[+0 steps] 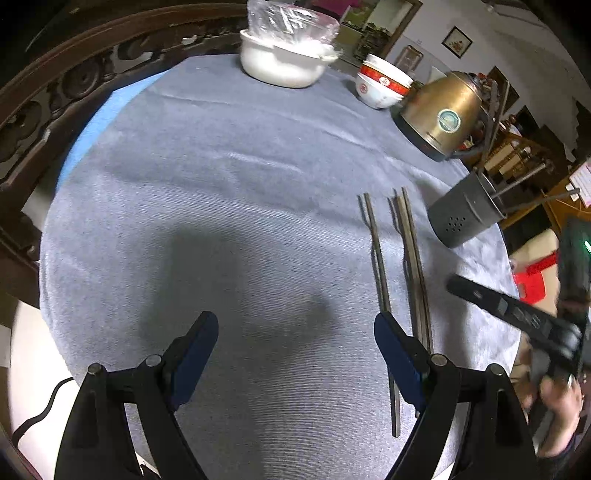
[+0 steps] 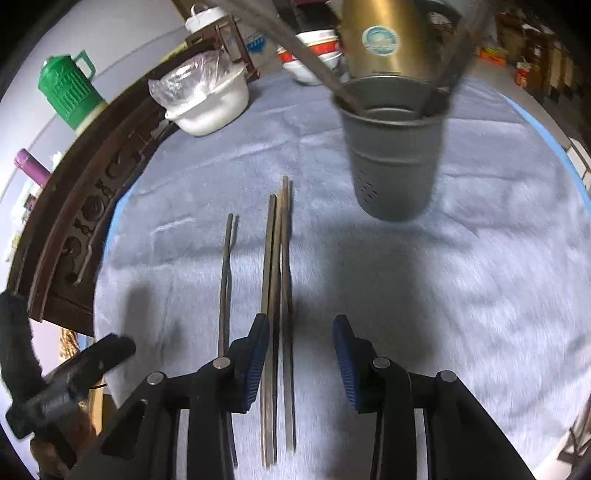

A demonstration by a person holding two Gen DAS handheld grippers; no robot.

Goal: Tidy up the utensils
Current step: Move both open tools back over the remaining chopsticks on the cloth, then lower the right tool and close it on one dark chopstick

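Observation:
Several dark chopsticks lie on the grey tablecloth in two groups: a thin pair (image 1: 376,251) (image 2: 226,273) and a thicker bundle (image 1: 413,258) (image 2: 277,295). A grey perforated utensil holder (image 1: 465,214) (image 2: 395,155) stands beyond them with a few chopsticks in it. My left gripper (image 1: 295,332) is open and empty, above bare cloth left of the chopsticks. My right gripper (image 2: 301,332) is open and empty, low over the near ends of the thicker bundle, which lie between its fingers. It also shows in the left wrist view (image 1: 517,314).
A white pot covered with plastic (image 1: 288,55) (image 2: 207,99), stacked red-and-white bowls (image 1: 384,85) (image 2: 317,51) and a brass kettle (image 1: 447,110) (image 2: 384,33) stand at the far side. A carved wooden chair back (image 2: 81,229) curves along the table's left edge.

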